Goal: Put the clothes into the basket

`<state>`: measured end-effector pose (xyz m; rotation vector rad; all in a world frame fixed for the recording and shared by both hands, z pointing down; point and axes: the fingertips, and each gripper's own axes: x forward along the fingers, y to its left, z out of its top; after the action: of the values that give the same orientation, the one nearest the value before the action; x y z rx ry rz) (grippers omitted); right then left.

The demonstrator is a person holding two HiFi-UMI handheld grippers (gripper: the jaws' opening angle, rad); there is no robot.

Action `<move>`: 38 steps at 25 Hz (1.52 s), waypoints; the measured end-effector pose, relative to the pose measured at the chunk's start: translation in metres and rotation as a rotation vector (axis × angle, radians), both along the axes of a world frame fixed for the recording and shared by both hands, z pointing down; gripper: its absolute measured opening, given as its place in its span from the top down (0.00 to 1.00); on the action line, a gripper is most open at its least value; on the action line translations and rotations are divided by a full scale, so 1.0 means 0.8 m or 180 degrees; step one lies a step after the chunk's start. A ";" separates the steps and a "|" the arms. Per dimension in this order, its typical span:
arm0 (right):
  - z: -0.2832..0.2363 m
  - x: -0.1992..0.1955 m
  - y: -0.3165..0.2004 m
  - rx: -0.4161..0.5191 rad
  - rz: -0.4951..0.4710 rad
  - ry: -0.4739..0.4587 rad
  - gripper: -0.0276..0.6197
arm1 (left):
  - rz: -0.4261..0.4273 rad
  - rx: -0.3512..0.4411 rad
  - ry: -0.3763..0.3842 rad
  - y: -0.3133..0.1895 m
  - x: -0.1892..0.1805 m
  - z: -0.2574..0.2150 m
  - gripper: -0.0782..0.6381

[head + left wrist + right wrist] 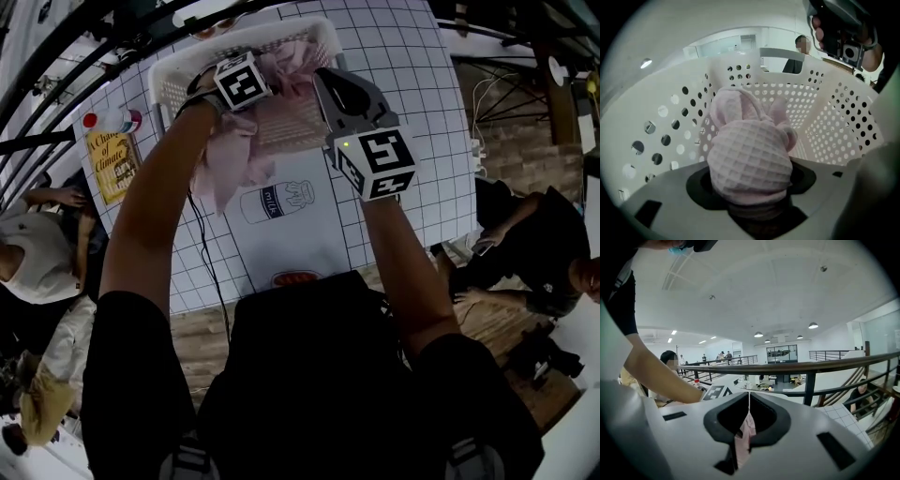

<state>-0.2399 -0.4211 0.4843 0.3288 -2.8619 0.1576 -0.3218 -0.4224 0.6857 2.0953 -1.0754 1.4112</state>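
Left gripper (pixel 751 208) clamped on bunched pink garment (pixel 750 159), nose inside basket (pixel 661 122), floor straight ahead. Right gripper (pixel 749 401) pinched shut on thin corner of same garment, aimed up and away. I judge tail hangs toward near rim. Left nearer, so it leads the drop.

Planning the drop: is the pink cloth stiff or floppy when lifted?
Probably floppy: the pink cloth hangs in loose folds from the left gripper. Likely light, since the right gripper holds it by a thin pinch. Its waffle texture should resist slipping.
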 end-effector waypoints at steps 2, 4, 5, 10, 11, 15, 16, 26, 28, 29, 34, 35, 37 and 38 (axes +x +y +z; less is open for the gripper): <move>0.002 -0.005 0.001 -0.0024 -0.0008 -0.0014 0.93 | 0.0011 0.0001 0.0028 0.001 0.000 0.008 0.43; 0.006 -0.010 0.002 -0.0034 -0.0017 -0.0014 0.93 | -0.0025 -0.0005 0.0102 0.002 0.001 0.016 0.42; 0.008 -0.011 0.003 -0.0045 -0.0020 -0.0011 0.93 | -0.0060 -0.0022 0.0170 0.003 0.002 0.019 0.40; 0.015 -0.020 0.007 -0.0010 -0.0048 0.0046 0.93 | -0.0099 -0.0165 0.0390 0.015 0.014 0.028 0.29; 0.016 -0.022 0.007 -0.0001 -0.0043 0.0058 0.93 | -0.0095 -0.0150 0.0378 0.017 0.014 0.026 0.27; 0.019 -0.030 0.005 -0.0005 -0.0079 0.0089 0.93 | -0.0238 -0.0046 0.0487 0.016 0.007 0.003 0.21; 0.017 -0.032 0.006 -0.0013 -0.0086 0.0083 0.93 | -0.0280 0.0020 0.0542 0.014 0.007 -0.009 0.21; -0.020 -0.034 0.021 0.0051 -0.0176 -0.0040 0.93 | -0.0889 0.0899 0.0813 0.028 -0.004 -0.150 0.35; -0.027 -0.031 0.022 0.0054 -0.0184 -0.0053 0.93 | -0.0999 0.1127 0.0807 0.034 -0.007 -0.180 0.46; -0.030 -0.030 0.022 0.0039 -0.0185 -0.0067 0.93 | -0.1081 0.1249 0.0824 0.037 -0.009 -0.197 0.51; -0.042 -0.023 0.037 -0.0018 -0.0236 -0.0128 0.93 | -0.1392 0.1730 0.0874 0.061 -0.009 -0.250 0.77; -0.044 -0.022 0.040 -0.0015 -0.0260 -0.0136 0.93 | -0.1422 0.1790 0.0873 0.065 -0.006 -0.255 0.80; -0.051 -0.020 0.049 -0.0011 -0.0334 -0.0170 0.93 | -0.1522 0.1879 0.0931 0.073 0.001 -0.264 0.86; -0.055 -0.019 0.055 -0.0011 -0.0385 -0.0199 0.93 | -0.1592 0.1916 0.0997 0.079 0.005 -0.269 0.88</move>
<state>-0.2552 -0.3774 0.4404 0.1520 -2.9328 0.1523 -0.3180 -0.3594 0.4705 2.0887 -1.8743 0.5376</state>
